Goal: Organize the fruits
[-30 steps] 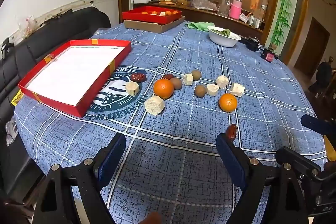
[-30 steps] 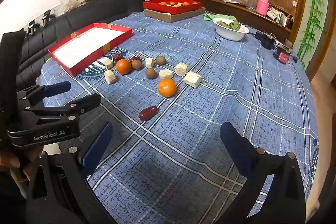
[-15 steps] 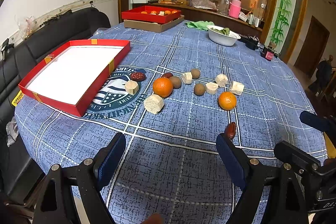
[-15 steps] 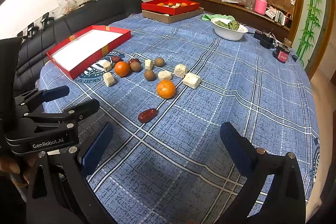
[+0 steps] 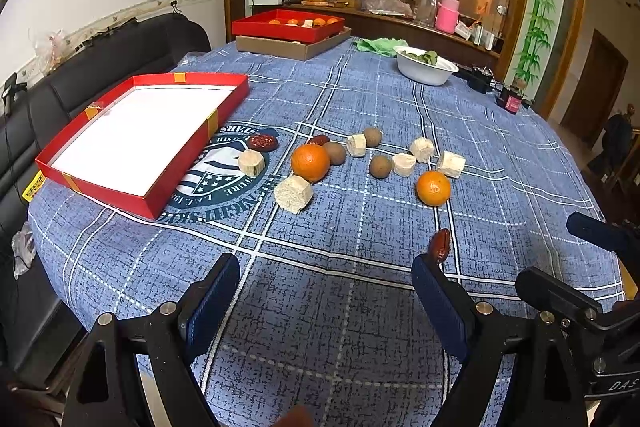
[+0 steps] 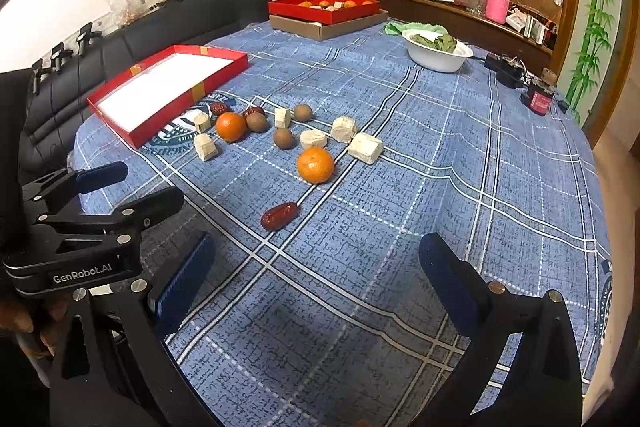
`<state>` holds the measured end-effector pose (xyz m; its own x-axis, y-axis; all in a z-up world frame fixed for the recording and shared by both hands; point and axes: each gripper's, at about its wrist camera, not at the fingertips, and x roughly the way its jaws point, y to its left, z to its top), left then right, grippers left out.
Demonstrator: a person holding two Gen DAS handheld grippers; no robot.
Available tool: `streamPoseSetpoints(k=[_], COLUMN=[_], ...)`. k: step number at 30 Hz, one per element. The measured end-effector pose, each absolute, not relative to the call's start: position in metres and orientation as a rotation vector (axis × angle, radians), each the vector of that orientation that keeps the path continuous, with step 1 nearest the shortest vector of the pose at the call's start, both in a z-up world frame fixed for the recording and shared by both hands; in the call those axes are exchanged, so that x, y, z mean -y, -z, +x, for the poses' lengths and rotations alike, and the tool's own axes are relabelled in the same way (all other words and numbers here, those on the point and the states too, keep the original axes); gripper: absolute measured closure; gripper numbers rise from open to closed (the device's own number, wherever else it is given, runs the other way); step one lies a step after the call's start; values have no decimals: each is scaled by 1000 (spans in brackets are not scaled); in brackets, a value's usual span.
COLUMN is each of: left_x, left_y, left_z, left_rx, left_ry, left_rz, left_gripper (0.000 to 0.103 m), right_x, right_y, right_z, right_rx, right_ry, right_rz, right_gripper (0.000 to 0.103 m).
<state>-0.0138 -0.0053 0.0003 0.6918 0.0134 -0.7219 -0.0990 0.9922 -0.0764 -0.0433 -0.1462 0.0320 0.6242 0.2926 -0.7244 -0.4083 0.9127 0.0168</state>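
Observation:
An empty red tray with a white floor (image 5: 140,135) (image 6: 168,83) lies at the left of the blue checked tablecloth. Scattered beside it are two oranges (image 5: 310,163) (image 5: 433,188), several brown round fruits (image 5: 380,167), several pale cubes (image 5: 293,193) and red dates (image 5: 439,246) (image 6: 279,216). My left gripper (image 5: 326,301) hovers open over bare cloth near the table's front edge, its right finger just short of a date. My right gripper (image 6: 316,277) is open too, low over the cloth, with the date just beyond it. Neither holds anything.
A second red tray with fruit (image 5: 288,25) rests on a cardboard box at the far side. A white bowl of greens (image 5: 426,65) and small dark devices (image 5: 510,101) stand at the back right. A black sofa (image 5: 100,75) runs along the left. The table's edge is close below both grippers.
Both views have crept slightly back or up, so the fruits sit a touch farther away. Nothing on the table has moved, and both grippers stay open.

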Motion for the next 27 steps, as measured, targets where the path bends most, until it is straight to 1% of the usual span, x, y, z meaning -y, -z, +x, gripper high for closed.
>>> streamPoseSetpoints(k=[27], left_x=[-3], left_y=[4], left_z=[-17], left_rx=[-806], left_ry=[-75], left_rz=[-109], left_gripper=[17], right_x=[153], right_y=[-27], right_z=[-41], right_rx=[-812], right_ry=[-396], right_rz=[-124], right_gripper=[1])
